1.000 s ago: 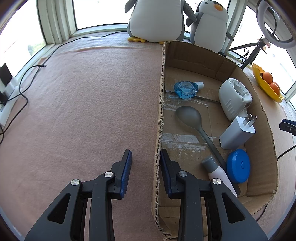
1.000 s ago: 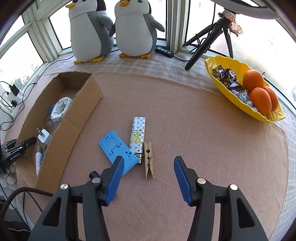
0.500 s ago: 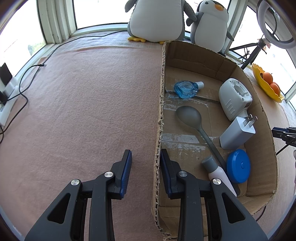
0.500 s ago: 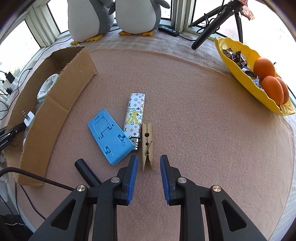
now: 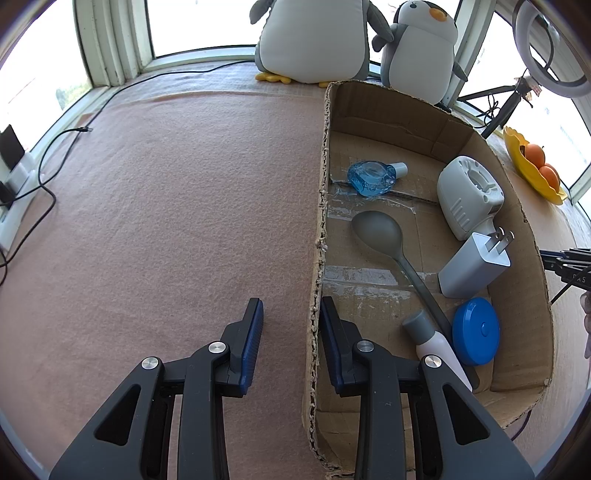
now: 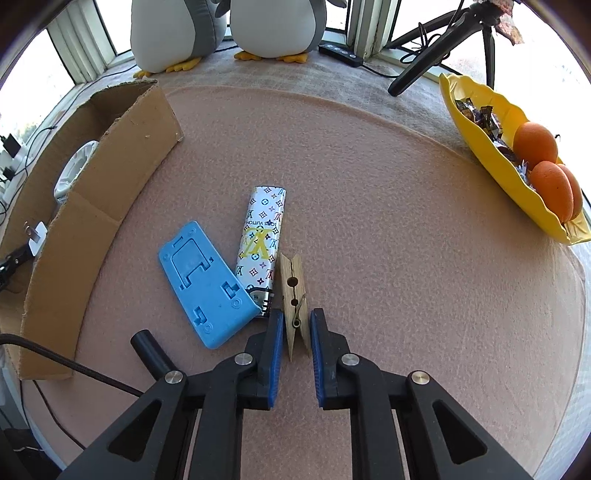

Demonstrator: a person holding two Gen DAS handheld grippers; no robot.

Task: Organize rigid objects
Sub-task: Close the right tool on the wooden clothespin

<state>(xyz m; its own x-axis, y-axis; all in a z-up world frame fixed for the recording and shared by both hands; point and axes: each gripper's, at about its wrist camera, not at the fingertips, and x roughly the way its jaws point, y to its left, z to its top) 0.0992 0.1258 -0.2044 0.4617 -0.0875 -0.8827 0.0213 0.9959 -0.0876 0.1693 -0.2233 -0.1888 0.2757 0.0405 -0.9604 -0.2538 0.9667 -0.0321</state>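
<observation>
A wooden clothespin (image 6: 293,291) lies on the pink cloth beside a patterned lighter (image 6: 262,243) and a blue phone stand (image 6: 205,284). My right gripper (image 6: 296,317) is closing, and its pads touch the two sides of the clothespin's tail. The cardboard box (image 5: 322,221) holds a grey spoon (image 5: 380,232), a blue bottle (image 5: 371,177), a white device (image 5: 467,195), a charger (image 5: 472,266), a blue round lid (image 5: 476,330) and a white tube (image 5: 439,343). My left gripper (image 5: 291,310) stands astride the box's left wall, with bare cloth showing between the left pad and the wall.
Two plush penguins (image 6: 273,26) sit at the back by the window. A yellow dish (image 6: 476,147) with oranges and sweets stands at the right, behind it a black tripod (image 6: 432,55). A dark cable (image 6: 66,365) trails at the lower left near the box (image 6: 110,177).
My right gripper came down over the clothespin and its jaws narrowed from wide apart to the clothespin's sides. The left gripper and the box stayed still.
</observation>
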